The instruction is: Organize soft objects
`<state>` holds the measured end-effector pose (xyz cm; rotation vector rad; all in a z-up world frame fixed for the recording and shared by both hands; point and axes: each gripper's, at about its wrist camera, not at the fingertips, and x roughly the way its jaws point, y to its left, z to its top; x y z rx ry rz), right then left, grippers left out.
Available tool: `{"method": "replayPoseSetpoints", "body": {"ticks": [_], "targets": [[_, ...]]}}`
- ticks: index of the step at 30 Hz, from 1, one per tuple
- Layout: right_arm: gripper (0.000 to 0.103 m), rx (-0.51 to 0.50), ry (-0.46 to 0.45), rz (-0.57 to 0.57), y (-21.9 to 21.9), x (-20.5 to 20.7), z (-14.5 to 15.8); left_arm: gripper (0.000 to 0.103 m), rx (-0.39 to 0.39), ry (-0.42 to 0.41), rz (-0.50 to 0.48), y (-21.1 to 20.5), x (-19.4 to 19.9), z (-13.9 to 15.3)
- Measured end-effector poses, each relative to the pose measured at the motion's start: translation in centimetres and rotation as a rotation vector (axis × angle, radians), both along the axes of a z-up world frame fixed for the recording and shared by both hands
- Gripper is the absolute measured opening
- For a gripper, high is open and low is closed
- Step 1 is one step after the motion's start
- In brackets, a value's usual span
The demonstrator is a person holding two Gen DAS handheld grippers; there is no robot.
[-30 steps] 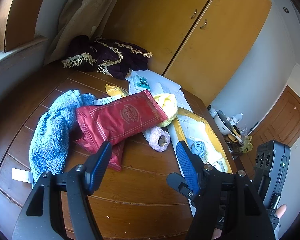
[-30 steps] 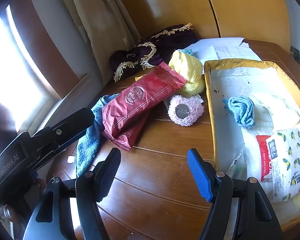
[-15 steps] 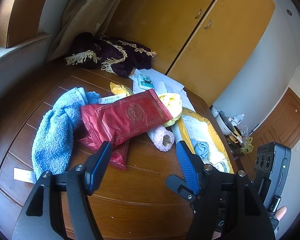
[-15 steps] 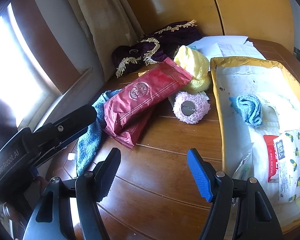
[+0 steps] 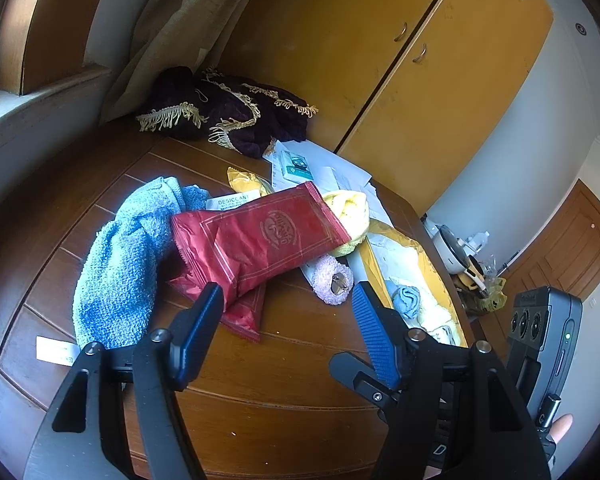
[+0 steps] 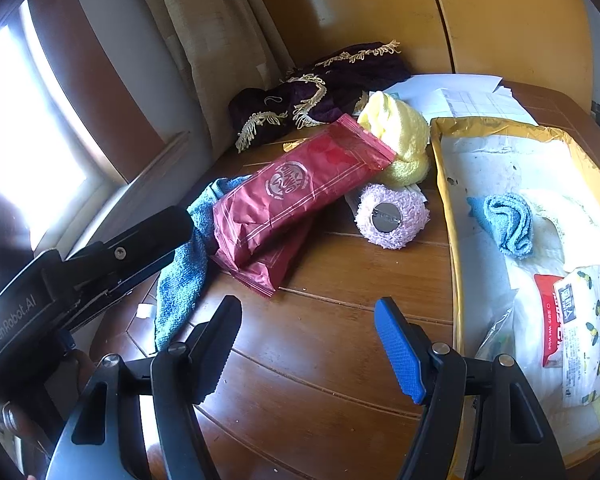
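Your dark brown wooden plank bench carries everything here, and the shallow yellow-rimmed tray on its right side is the landmark to steer by. Just left of the tray lies the glossy dark red foil snack packet, long and crinkled with a round gold emblem, resting tilted over a second red packet. Past the packet, further from the tray, the long light blue terry towel sprawls in a rumpled strip, partly tucked under the packet's end. At the tray's far-left corner the pale yellow fluffy cloth sits bunched in a soft mound, touching the packet's top end. Just off the tray's left rim sits the pink fuzzy roll with a round metal disc in its face, lying on its side. Inside the tray, a small folded light blue cloth rests on white lining, near a printed wet-wipe pack.

Your left hand-held gripper hovers above the bench with its fingers spread apart, empty, aimed at the red packet. Your right hand-held gripper is likewise spread wide and empty, over bare wood left of the tray.
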<state>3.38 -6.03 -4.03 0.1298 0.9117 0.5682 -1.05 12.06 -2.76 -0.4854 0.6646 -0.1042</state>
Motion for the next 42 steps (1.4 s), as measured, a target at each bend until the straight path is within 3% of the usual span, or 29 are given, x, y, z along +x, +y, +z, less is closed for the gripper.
{"method": "replayPoseSetpoints", "body": {"ticks": [42], "targets": [[0.071, -0.031, 0.028, 0.017, 1.9, 0.6, -1.0, 0.066, -0.026, 0.020, 0.028, 2.1, -0.5, -0.5]]}}
